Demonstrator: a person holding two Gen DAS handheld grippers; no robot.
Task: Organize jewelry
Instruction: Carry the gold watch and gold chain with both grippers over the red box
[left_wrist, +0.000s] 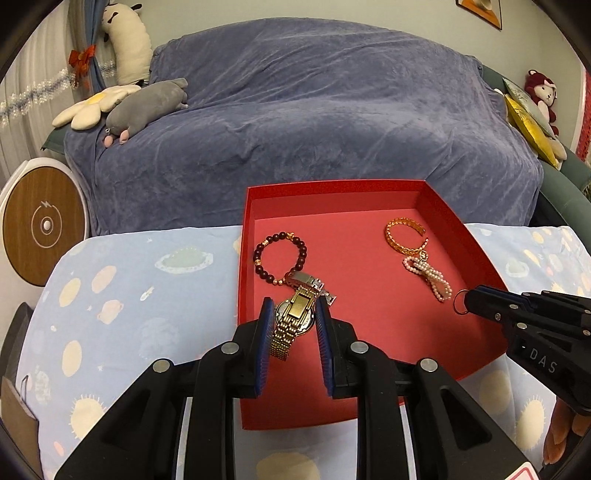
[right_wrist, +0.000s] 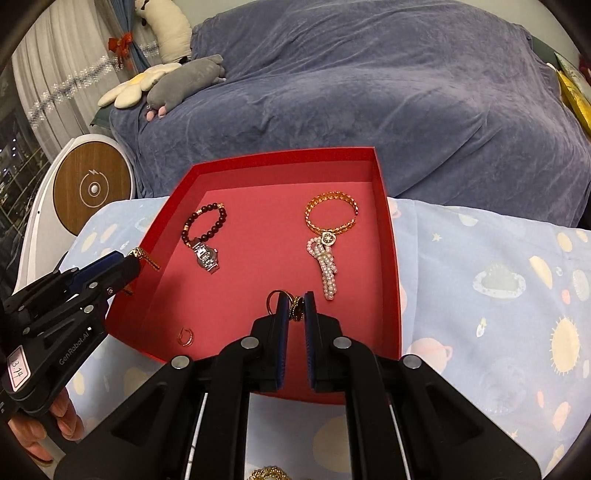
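Note:
A red box (left_wrist: 334, 194) (right_wrist: 284, 158) sits on a pale blue space-print cloth. My left gripper (left_wrist: 294, 308) (right_wrist: 127, 264) is shut on a gold watch (left_wrist: 293, 319), held over the box's near left part. My right gripper (right_wrist: 295, 301) (left_wrist: 467, 301) is shut on a dark-and-gold ring piece (right_wrist: 295, 308) with a thin ring (left_wrist: 460, 301) at its tip, over the box's near right. Inside lie a dark bead bracelet (left_wrist: 280, 256) (right_wrist: 205, 221), a silver watch (right_wrist: 206, 256) (left_wrist: 312, 282), a gold bangle (left_wrist: 404, 232) (right_wrist: 332, 212), a pearl bow (left_wrist: 430, 275) (right_wrist: 327, 267) and a small hoop earring (right_wrist: 185, 336).
A sofa under a blue-grey cover (left_wrist: 314, 110) stands behind the box, with plush toys (left_wrist: 147, 105) at its left end. A round wooden-faced device (left_wrist: 42, 223) stands at the left. More gold jewelry (right_wrist: 267, 472) lies on the cloth at the bottom edge.

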